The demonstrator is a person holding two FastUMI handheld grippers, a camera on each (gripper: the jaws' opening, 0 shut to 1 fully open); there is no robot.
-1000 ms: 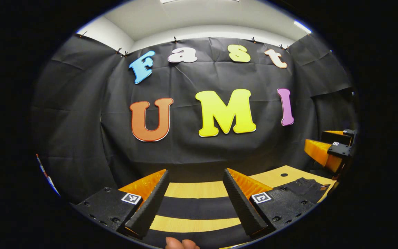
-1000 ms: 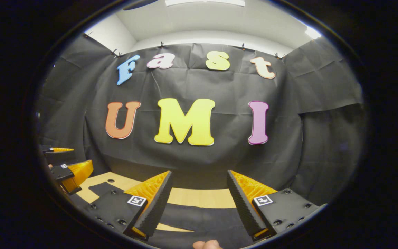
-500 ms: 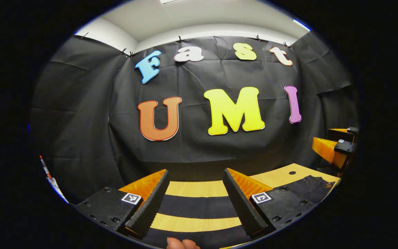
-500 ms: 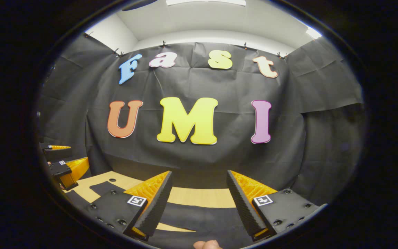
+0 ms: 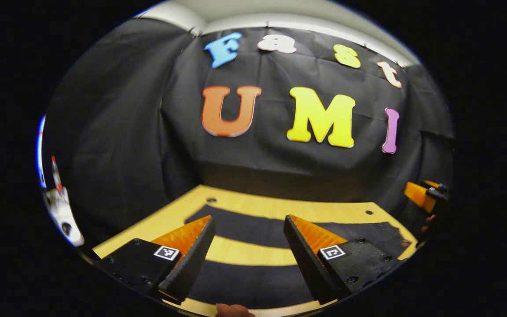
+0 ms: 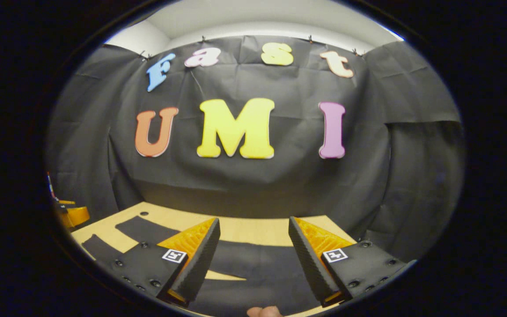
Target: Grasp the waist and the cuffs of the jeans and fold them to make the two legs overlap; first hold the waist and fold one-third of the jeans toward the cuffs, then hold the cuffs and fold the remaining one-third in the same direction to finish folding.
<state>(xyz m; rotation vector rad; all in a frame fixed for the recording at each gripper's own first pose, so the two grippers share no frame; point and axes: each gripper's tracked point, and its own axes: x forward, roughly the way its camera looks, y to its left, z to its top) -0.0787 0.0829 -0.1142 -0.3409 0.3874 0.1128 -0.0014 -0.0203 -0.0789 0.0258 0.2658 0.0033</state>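
**Both grippers hovering open over the spread jeans**

While the dark jeans (image 5: 253,226) are lying flat on the wooden table (image 5: 275,207), the person is holding both tools above them with nothing in either one. Seen in the left gripper view, the left gripper (image 5: 247,264) is hanging over the table's near edge with its two fingers spread wide apart, gripping nothing. Between and beyond those fingers the two legs are running as dark bands across the table, one toward the far edge and one toward the near edge, with a strip of bare wood showing between them. Toward the right end of the table the bands are joining into the wider waist part (image 5: 381,231). A fingertip of the person's hand (image 5: 231,310) is peeking in at the bottom edge of that view, and the other tool is showing far off past the table's right end.

Seen in the right gripper view, the right gripper (image 6: 251,264) is also hanging with its fingers wide apart and holding nothing, above the broad dark cloth of the jeans (image 6: 258,268). From there the two legs are stretching away toward the table's (image 6: 244,229) left end, where the cuffs (image 6: 132,226) are lying apart from each other on the wood.
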